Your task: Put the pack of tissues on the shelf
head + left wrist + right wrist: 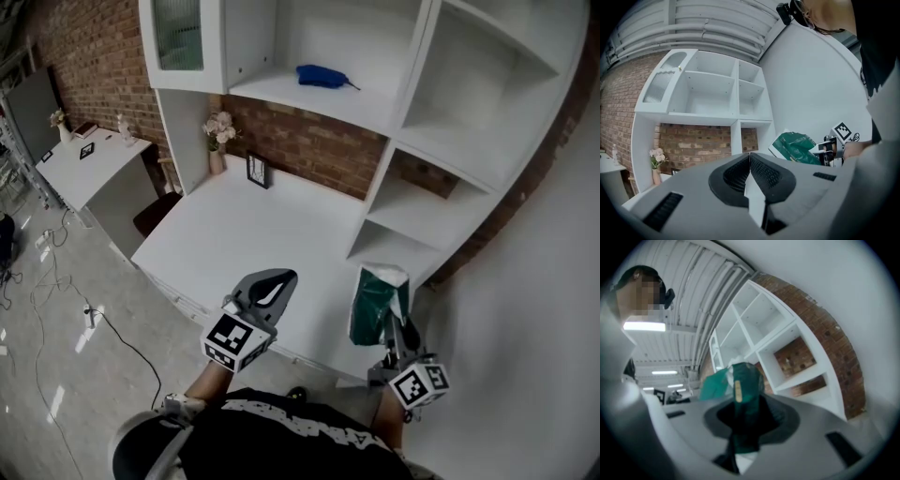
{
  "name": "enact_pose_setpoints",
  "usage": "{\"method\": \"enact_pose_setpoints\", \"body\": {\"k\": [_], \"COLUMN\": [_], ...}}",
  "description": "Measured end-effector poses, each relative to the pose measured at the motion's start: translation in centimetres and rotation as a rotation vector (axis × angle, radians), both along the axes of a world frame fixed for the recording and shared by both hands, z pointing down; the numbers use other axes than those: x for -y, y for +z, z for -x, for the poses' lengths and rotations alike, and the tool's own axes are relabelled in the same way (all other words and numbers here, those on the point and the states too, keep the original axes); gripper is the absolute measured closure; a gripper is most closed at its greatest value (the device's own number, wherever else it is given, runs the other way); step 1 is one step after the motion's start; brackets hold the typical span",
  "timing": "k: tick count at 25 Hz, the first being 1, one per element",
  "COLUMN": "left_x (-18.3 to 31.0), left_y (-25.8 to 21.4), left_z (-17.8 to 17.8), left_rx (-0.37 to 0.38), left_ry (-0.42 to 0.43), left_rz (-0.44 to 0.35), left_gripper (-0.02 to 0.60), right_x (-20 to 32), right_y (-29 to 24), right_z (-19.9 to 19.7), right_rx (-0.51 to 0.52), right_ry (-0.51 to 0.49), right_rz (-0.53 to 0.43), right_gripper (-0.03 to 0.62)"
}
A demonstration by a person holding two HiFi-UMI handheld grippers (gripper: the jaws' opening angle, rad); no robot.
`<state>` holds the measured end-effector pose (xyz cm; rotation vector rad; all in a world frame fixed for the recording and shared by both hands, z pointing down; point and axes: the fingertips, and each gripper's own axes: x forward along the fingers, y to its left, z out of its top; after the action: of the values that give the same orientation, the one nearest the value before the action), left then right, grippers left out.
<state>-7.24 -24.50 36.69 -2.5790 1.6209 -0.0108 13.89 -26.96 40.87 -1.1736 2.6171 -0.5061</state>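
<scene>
At the far left of the head view, a small white side table (89,164) is standing against the brick wall, well apart from the action. Moving right, the left gripper (272,286) is hovering above the front edge of the white desk (234,234), tilted forward and up towards the shelves. Its jaws are resting together with nothing between them, as the left gripper view is showing plainly. Its marker cube is facing the camera, and the hand behind it is mostly being cut off by the person's dark top. White lettering is running across that top, but it is too cropped to read.

Further right, the right gripper (394,330) is pointing upward beside the desk's right front corner. Its jaws are clamping the lower end of the green pack of tissues (377,302), which is standing upright in the air just in front of the white shelf unit (469,141) and level with its lowest compartment, not yet on any shelf. The pack's bottom end is disappearing between the jaws. In the right gripper view a small yellowish strip is showing on the wrapper, too blurred for any print to be read.
</scene>
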Motion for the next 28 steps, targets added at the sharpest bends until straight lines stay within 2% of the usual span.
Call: {"method": "enact_pose_setpoints", "body": {"k": [9,19,28], "left_x": [3.1,6.9,9.8], "left_y": [0.1,-0.3,-1.0], "left_z": [-1.9,-3.0,-3.1], "left_rx": [-0.003,-0.014,-0.036], "left_ry": [0.003,0.094,0.164], "left_rz": [0.002,0.002,-0.005], "left_gripper": [0.545,0.545,0.545], "right_x": [3.0,4.8,7.0], "right_y": [0.2,-1.1,-3.3], "right_z": [-1.9,-2.2,-1.7], "right_rx": [-0.018,-0.04,-0.103], "right_ry": [0.002,0.062,0.103], "right_rz": [-0.002,-0.018,-0.051], "right_gripper": [0.493,0.491,0.493]}}
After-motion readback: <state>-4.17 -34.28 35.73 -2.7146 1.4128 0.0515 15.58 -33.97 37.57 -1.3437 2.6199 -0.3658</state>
